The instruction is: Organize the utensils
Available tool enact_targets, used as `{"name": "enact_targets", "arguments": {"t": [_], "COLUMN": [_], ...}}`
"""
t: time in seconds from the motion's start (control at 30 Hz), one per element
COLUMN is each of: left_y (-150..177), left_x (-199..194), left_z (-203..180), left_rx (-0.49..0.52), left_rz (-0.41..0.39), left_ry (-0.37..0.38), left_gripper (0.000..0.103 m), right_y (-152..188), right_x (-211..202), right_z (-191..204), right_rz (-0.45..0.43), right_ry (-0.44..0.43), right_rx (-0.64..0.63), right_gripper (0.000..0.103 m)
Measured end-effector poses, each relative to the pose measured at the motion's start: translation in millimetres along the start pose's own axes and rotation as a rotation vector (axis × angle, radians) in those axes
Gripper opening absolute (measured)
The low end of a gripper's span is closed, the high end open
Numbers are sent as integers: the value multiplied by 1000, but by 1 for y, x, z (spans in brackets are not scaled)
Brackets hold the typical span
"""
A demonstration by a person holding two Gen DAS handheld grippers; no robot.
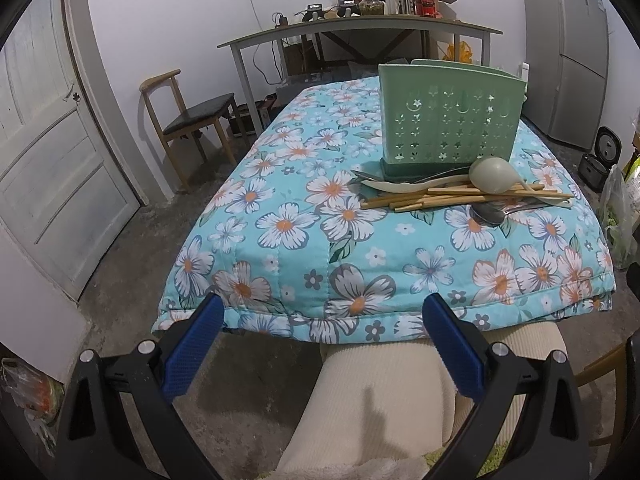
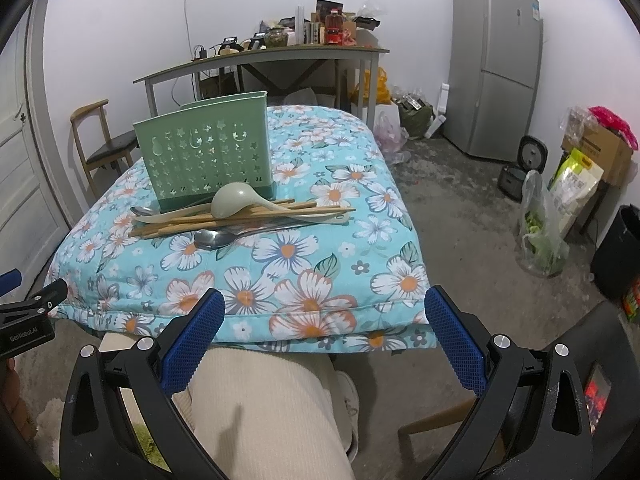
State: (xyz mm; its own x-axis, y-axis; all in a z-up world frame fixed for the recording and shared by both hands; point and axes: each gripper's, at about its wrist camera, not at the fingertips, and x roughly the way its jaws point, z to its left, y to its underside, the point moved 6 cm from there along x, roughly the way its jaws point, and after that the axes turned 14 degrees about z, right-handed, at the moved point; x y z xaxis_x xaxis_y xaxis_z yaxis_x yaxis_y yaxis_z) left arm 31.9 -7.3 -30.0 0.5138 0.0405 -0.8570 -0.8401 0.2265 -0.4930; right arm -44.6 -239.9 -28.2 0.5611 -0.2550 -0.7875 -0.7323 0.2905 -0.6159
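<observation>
A green perforated utensil holder (image 1: 450, 120) (image 2: 206, 148) stands upright on the floral quilt-covered table (image 1: 280, 248) (image 2: 320, 280). In front of it lies a pile of utensils: a pale green ladle (image 1: 492, 174) (image 2: 232, 199), wooden chopsticks (image 1: 420, 200) (image 2: 256, 216), a pale flat spoon (image 1: 404, 185) and metal spoons (image 1: 488, 214) (image 2: 214, 238). My left gripper (image 1: 322, 312) hangs open below the table's near edge, above a person's cream-trousered leg (image 1: 380, 408). My right gripper (image 2: 324, 308) is open too, also short of the table edge and empty.
A wooden chair (image 1: 192, 120) stands left of the table by a white door (image 1: 48, 168). A cluttered desk (image 1: 360, 28) sits at the back wall. A grey fridge (image 2: 496, 68), a rice cooker (image 2: 524, 168), bags and boxes (image 2: 576, 188) fill the right side.
</observation>
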Motion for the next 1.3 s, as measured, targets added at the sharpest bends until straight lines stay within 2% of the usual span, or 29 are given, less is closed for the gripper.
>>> {"name": "enact_targets", "arguments": {"t": [1.3], "left_y": [0], "left_x": [-2], "left_z": [0], "left_rx": [0], "left_rz": [-7], "left_ry": [4], "left_gripper": [97], "right_y": [-2], "right_x": [-3], "right_z": [2], "right_rz": [-6], "right_ry": [6], "right_rx": [-3], "right_gripper": [95]}}
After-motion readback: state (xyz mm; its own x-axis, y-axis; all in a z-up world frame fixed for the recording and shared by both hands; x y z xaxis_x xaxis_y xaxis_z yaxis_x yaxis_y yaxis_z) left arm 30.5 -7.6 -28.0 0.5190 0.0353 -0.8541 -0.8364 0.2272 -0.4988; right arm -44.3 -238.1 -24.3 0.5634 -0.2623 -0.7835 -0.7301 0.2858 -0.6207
